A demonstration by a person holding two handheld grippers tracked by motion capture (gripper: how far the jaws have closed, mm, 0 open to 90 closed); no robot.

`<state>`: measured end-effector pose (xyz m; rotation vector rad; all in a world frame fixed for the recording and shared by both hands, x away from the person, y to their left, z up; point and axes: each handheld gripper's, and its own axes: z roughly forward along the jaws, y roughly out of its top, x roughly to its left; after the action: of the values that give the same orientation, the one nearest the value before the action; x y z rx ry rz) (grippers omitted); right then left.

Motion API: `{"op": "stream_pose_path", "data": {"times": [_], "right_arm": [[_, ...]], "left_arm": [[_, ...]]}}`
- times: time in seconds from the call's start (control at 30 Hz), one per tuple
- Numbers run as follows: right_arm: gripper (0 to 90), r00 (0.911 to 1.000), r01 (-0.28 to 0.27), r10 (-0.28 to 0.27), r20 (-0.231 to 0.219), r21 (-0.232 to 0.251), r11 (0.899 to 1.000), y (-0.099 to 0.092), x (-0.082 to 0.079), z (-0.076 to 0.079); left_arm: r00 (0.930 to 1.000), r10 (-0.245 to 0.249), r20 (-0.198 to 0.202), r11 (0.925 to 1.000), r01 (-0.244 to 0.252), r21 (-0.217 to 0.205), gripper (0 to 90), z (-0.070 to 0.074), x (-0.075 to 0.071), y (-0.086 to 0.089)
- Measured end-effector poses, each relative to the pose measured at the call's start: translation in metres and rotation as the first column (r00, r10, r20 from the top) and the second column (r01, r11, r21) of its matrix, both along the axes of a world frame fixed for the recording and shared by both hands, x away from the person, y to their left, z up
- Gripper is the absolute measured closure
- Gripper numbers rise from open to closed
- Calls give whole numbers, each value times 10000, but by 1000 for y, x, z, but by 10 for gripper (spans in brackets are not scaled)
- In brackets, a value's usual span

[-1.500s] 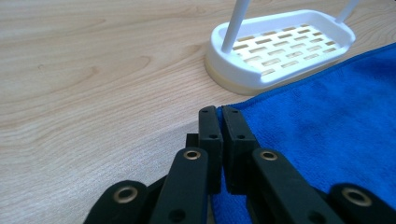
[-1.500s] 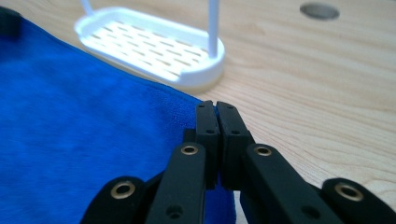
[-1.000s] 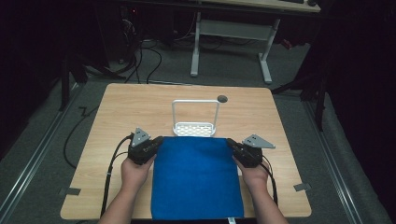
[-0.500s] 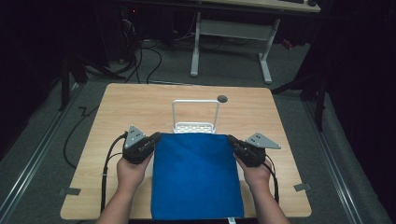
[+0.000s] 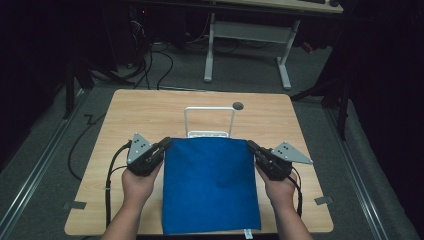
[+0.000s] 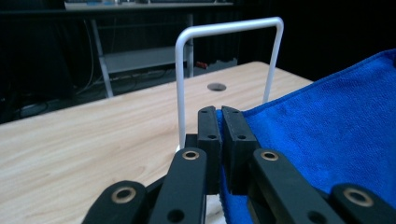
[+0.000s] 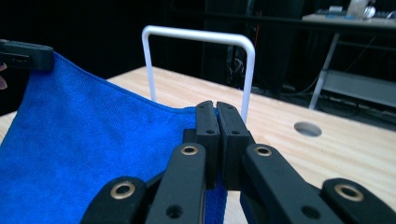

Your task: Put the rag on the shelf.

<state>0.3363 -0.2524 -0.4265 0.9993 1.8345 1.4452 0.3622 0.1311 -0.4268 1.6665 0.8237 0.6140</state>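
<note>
High view, from your left: your left tool is clamped tight on the far left corner of the blue cloth, your hand wrapped around its body and its cable trailing back along the bench. In the left gripper view the two black jaws stand pressed together with the blue corner pinched between them, and the cloth slopes away to the right.

At the middle, the cloth hangs stretched between your two tools, its far edge raised off the bench and its near edge reaching the bench's front edge. Just beyond that raised edge stands the white wire rack, upright, with the round hole in the bench top past it.

On your right, your right tool is closed on the far right corner in the same way. In the right gripper view its jaws meet on the cloth's corner, the rack's loop rises close behind, and your other tool grips the opposite corner at the far left.
</note>
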Motion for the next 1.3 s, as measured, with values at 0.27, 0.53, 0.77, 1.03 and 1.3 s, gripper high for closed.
{"op": "stream_pose_path", "data": {"times": [0.27, 0.53, 0.77, 1.03, 1.3], "right_arm": [[891, 9979, 11, -33, 640, 345, 9994, -4, -11, 19], [891, 9907, 8, -97, 1360, 651, 9979, -10, -24, 38], [891, 9805, -170, 20, 1966, 744, 9971, -5, -35, 54], [892, 9713, -544, 301, 2359, 973, 9938, -2, -35, 74], [892, 9655, -408, 193, 2598, 774, 9962, -3, -15, 102]], "left_arm": [[9985, -33, 554, 9994, 51, -330, 870, 17, -10, 4], [9903, -61, 1385, 9969, 168, -764, 872, 39, -27, 9], [9821, -156, 1877, 9959, 321, -850, 878, 53, -34, 6], [9743, -151, 2248, 9943, 384, -996, 880, 68, -30, 8], [9675, 24, 2530, 9948, 234, -989, 880, 91, -11, 13]]}}
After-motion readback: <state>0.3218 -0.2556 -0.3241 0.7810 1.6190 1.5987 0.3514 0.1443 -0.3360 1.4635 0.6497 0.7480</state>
